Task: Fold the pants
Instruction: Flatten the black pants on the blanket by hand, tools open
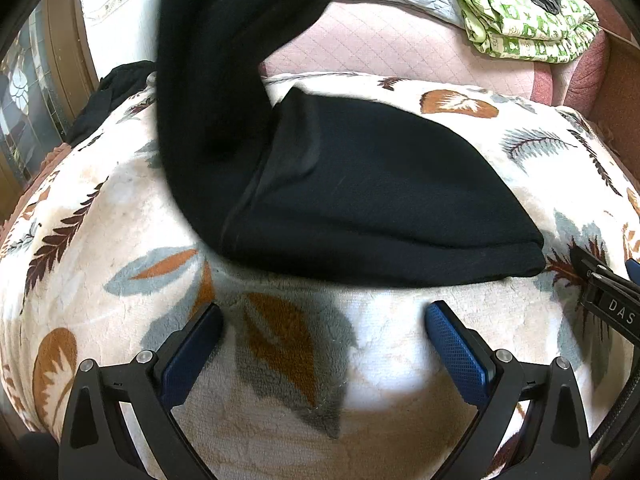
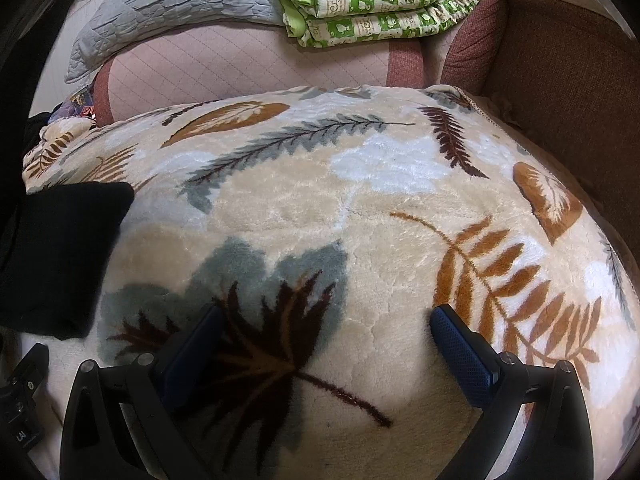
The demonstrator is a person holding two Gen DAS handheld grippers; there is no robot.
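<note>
Black pants (image 1: 380, 200) lie folded on a leaf-patterned fleece blanket (image 1: 120, 260). One blurred part of them (image 1: 216, 60) rises from the left of the fold up to the top of the left wrist view. Just in front of the pants' near edge, my left gripper (image 1: 325, 312) is open over bare blanket and touches no cloth. In the right wrist view a corner of the pants (image 2: 68, 260) shows at the left edge. To its right my right gripper (image 2: 326, 314) is open above the blanket (image 2: 400, 220) with nothing between its fingers.
Behind the blanket are a pink quilted cushion (image 1: 380, 44), a grey quilt (image 2: 172, 4) and a folded green patterned cover (image 2: 380, 4). A brown sofa arm (image 2: 560, 80) stands at the right. Another dark garment (image 1: 116, 80) lies at the far left.
</note>
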